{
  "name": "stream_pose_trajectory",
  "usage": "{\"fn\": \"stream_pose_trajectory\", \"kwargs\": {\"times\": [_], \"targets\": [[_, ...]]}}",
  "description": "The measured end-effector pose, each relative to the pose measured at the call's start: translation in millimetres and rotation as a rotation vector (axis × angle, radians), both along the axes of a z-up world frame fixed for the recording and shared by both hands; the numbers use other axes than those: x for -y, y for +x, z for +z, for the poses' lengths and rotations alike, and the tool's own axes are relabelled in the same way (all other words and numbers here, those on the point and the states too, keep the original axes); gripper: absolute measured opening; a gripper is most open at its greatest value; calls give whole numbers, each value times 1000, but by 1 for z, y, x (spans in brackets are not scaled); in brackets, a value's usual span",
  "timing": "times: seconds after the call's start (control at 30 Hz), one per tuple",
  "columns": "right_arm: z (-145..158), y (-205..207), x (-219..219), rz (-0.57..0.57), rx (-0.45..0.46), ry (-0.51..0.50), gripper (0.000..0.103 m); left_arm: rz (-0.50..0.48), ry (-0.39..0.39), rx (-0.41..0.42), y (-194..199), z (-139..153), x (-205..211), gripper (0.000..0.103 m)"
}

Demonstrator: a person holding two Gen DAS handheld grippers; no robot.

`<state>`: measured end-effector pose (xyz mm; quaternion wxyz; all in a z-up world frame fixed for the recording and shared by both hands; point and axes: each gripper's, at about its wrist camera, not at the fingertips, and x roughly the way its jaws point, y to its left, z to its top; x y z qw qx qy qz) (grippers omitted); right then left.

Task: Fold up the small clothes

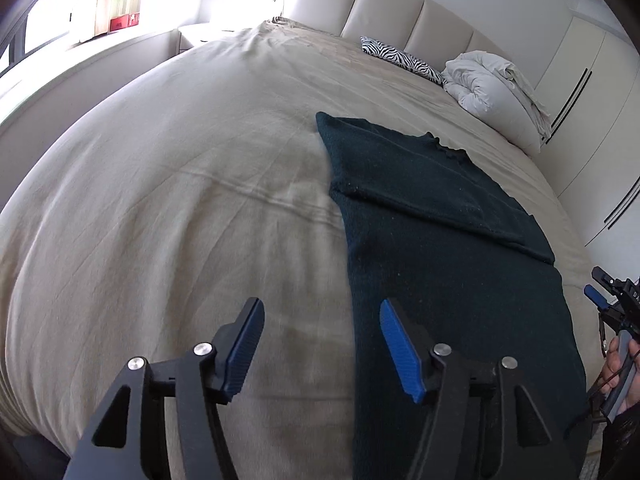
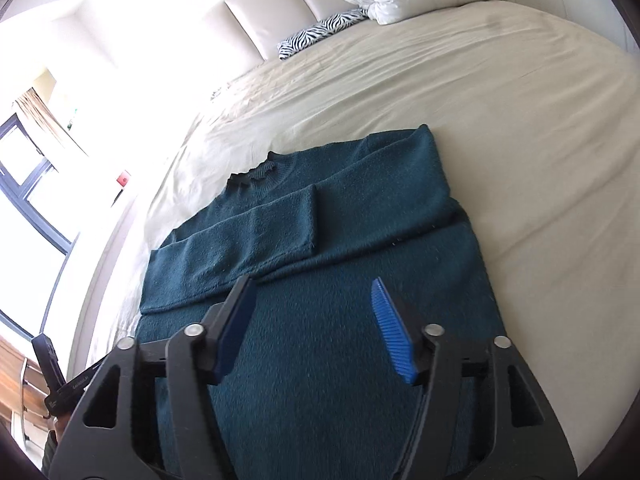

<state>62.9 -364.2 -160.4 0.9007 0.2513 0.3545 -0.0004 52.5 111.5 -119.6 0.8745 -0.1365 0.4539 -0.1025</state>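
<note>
Both claws are spread wide with nothing between the blue pads, hanging above the bed and not touching anything. Left claw (image 1: 322, 344) points down at the beige bedsheet (image 1: 180, 200), and the dark green sweater (image 1: 440, 240) lies just off to its right, its near left edge running right under the right-hand pad (image 1: 400, 352). Right claw (image 2: 314, 328) sits straight over the lower body of the same sweater (image 2: 340, 360), so the knit fills the whole gap between its fingers. Sweater is laid out flat on the bed, collar (image 2: 256, 174) at the far end from the claw, and both sleeves are already folded in across the chest: one sleeve (image 2: 240, 240) lies diagonally just ahead of the right claw, its cuff ending near the middle of the chest. Further beyond the claws, up by the padded headboard (image 1: 384, 12), there's a zebra-print pillow (image 1: 404, 58) and a bunched-up white duvet (image 1: 492, 84) beside it, well apart from the sweater. From the left claw's camera you can catch the other claw and the hand (image 1: 618, 364) holding it at the far right edge. Bright window (image 2: 24, 152) way off to the left of the right claw.
</note>
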Motion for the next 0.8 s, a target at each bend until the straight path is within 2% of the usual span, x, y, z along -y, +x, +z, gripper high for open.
{"fn": "stream_pose_trajectory", "kwargs": {"times": [0.07,0.13,0.3,0.47,0.73,0.8], "targets": [[3,-31,-4,11,8,-23,66,-1,-65,-57,-27,-9,-2,67],[-1,-57,-6,38,-17,-15,66,-12,-83,-105,-51,-17,-2,67],[-12,-116,0,42,-62,12,66,-67,-113,-144,-92,-18,4,66],[-18,-151,17,27,-89,46,66,-117,-146,-193,-107,-21,15,62],[-23,-188,45,-5,-128,72,63,-151,-148,-276,-117,-28,16,50],[-28,-195,53,-18,-150,89,59,-148,-148,-284,-118,-29,15,44]]}}
